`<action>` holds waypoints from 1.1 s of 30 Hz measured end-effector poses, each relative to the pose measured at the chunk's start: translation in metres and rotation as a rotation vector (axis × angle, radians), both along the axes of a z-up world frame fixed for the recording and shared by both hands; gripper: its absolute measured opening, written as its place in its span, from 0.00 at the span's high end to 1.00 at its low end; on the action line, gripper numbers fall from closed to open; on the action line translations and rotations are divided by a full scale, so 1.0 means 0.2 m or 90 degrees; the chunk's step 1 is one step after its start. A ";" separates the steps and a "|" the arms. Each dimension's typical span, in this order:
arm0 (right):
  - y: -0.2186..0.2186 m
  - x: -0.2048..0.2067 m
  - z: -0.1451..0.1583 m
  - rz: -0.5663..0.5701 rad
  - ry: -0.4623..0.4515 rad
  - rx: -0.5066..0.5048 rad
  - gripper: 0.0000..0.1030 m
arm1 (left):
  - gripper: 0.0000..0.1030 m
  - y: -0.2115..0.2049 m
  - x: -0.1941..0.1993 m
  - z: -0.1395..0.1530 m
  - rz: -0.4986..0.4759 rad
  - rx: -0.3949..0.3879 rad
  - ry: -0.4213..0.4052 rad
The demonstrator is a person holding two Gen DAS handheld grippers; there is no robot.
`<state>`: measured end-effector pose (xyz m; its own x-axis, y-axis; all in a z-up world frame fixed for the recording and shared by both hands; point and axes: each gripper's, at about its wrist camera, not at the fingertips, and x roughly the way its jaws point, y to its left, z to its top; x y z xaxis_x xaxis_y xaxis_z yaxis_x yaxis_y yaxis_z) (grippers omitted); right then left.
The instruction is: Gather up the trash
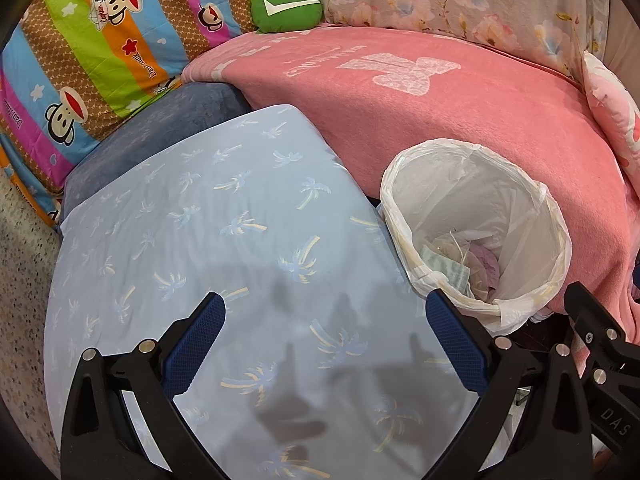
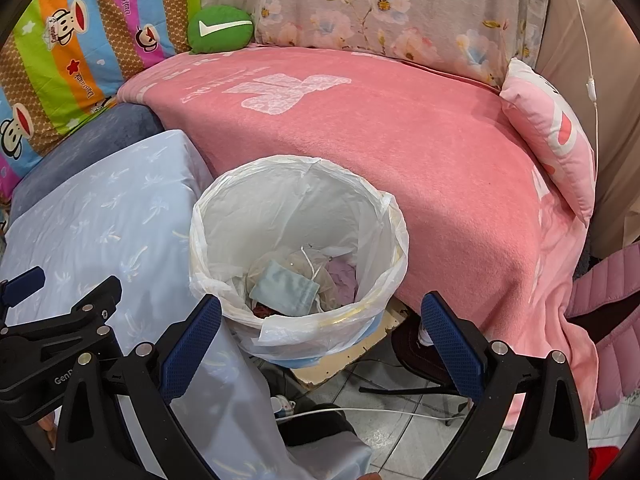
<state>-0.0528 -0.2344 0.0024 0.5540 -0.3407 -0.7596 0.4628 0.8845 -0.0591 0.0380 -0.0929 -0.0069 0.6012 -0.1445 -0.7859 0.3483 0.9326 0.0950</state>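
Currently: both grippers spread wide and empty, round waste bin lined with a white plastic bag (image 2: 298,264) sits between the beds.

The bin stands on the floor, its rim touching the light-blue palm-print sheet (image 1: 208,240) on one side and the pink fleece blanket (image 2: 400,140) on the other. Inside, at the bottom: a pale blue face mask (image 2: 286,286), crumpled white wrappers, something purple, contents partly hidden. Right gripper (image 2: 320,328) hovers above the bin's near rim, blue-padded fingers (image 2: 192,344) far apart, nothing between them. Left gripper (image 1: 324,332) hangs over the blue sheet, fingers equally wide, nothing held; bin just beside its right finger. Behind: green plush cushion with a white tick (image 2: 220,28), striped monkey-print quilt (image 1: 92,52), floral cover (image 2: 380,12). White cable (image 2: 380,412) lies on the tiled floor below the bin.
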 end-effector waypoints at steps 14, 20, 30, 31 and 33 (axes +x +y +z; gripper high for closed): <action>0.00 -0.01 0.00 -0.003 0.000 0.001 0.05 | 0.07 0.00 0.00 0.00 0.001 0.001 0.001; -0.01 -0.01 -0.01 -0.005 0.001 0.002 0.05 | 0.07 0.01 0.00 -0.01 0.000 0.003 0.004; 0.00 -0.01 -0.01 -0.006 0.002 0.004 0.05 | 0.07 0.00 0.01 -0.02 -0.002 0.004 0.008; 0.00 -0.01 -0.02 -0.006 0.003 0.005 0.05 | 0.07 0.00 0.01 -0.02 -0.003 0.005 0.009; 0.00 -0.01 -0.02 -0.007 0.003 0.006 0.05 | 0.07 0.00 0.01 -0.03 -0.003 0.005 0.011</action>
<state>-0.0553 -0.2342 -0.0019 0.5473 -0.3394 -0.7651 0.4723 0.8799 -0.0524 0.0401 -0.0936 -0.0120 0.5864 -0.1412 -0.7976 0.3547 0.9300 0.0962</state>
